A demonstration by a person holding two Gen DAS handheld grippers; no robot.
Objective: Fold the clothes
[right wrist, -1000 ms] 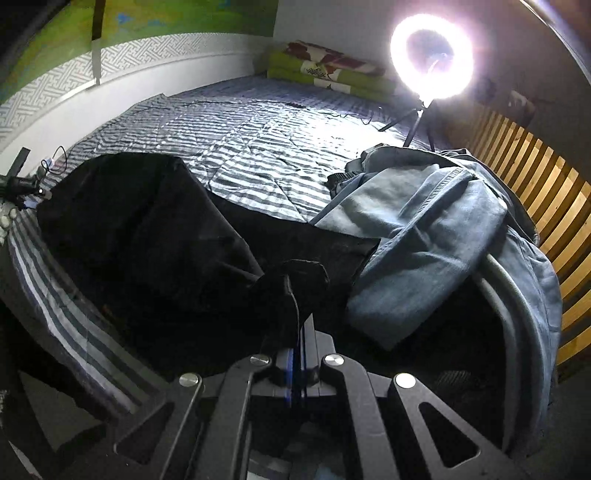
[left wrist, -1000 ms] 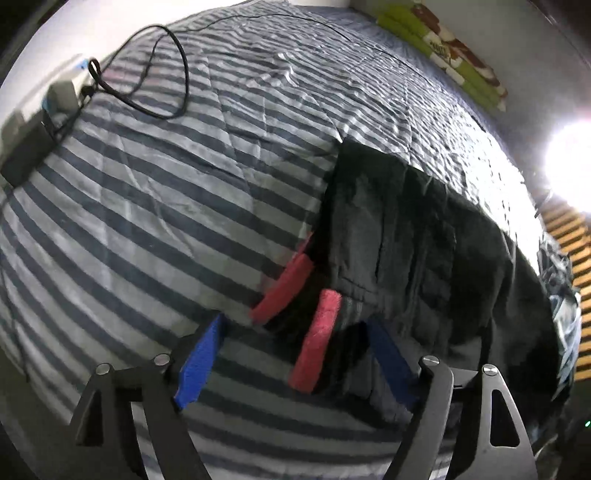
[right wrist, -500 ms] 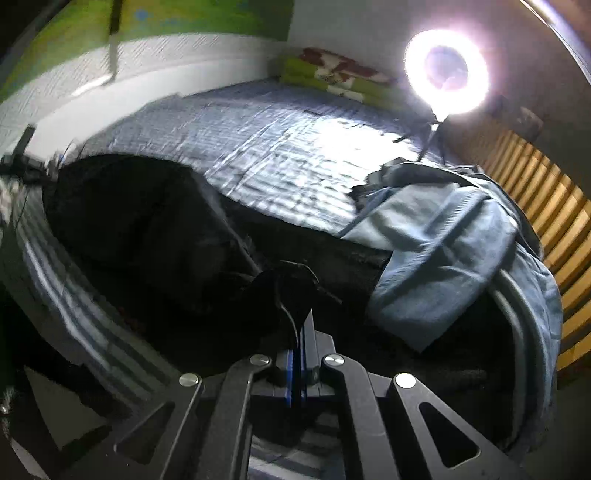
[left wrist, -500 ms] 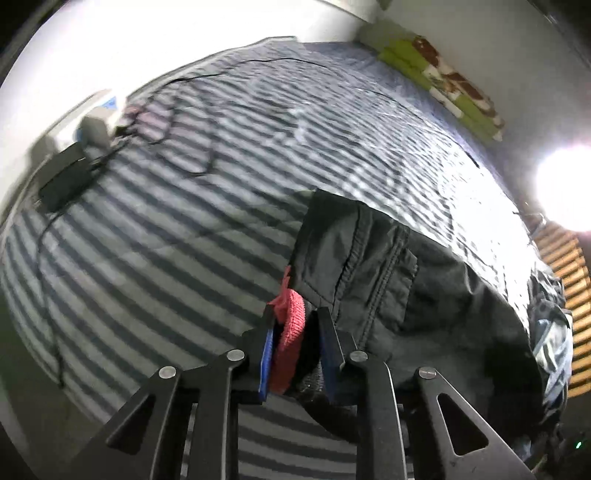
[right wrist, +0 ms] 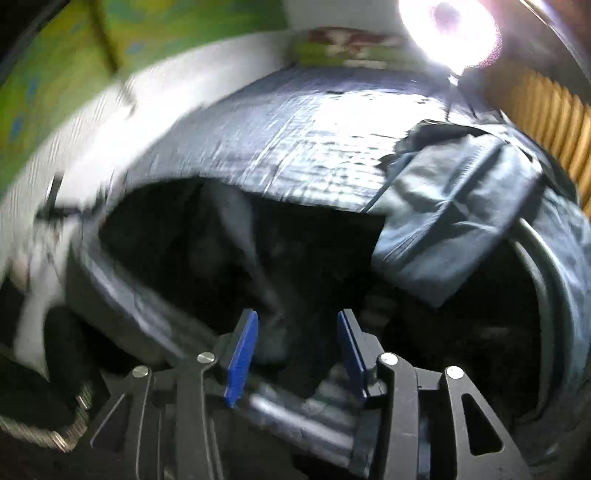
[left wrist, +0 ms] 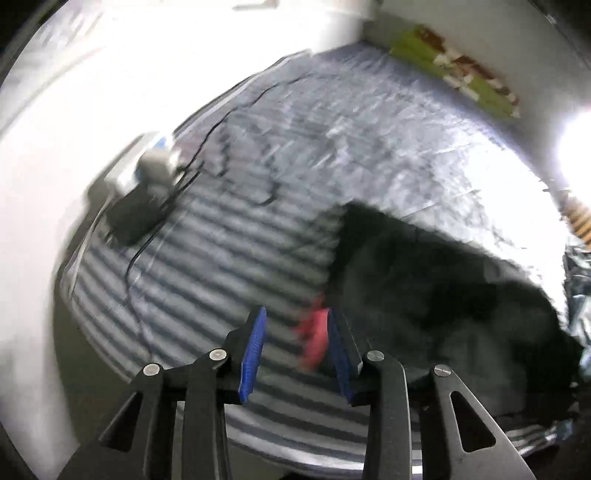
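A black garment (left wrist: 443,295) lies spread on the striped bed cover (left wrist: 221,240), its red trim (left wrist: 314,339) at the near edge. My left gripper (left wrist: 296,310) hangs above that edge and its jaws are opening. The red trim sits blurred beside the right-hand pad (left wrist: 340,354), with a wide gap to the other pad. In the right wrist view the black garment (right wrist: 229,266) fills the middle. My right gripper (right wrist: 297,313) is opening too. A loose dark fold lies between its blue pads (right wrist: 240,358), and they do not press on it.
A heap of blue denim clothes (right wrist: 461,221) lies on the bed to the right. A power strip with a black adapter (left wrist: 140,210) and cables rests at the bed's left edge by the white wall. A ring light (right wrist: 450,26), a folded green blanket (left wrist: 454,74) and wooden slats (right wrist: 554,129) stand beyond.
The left gripper shut on the red trim, rose, and now stands parted. The right gripper, shut on a black fold before, has opened and the fold has sagged. Both views are now motion-blurred.
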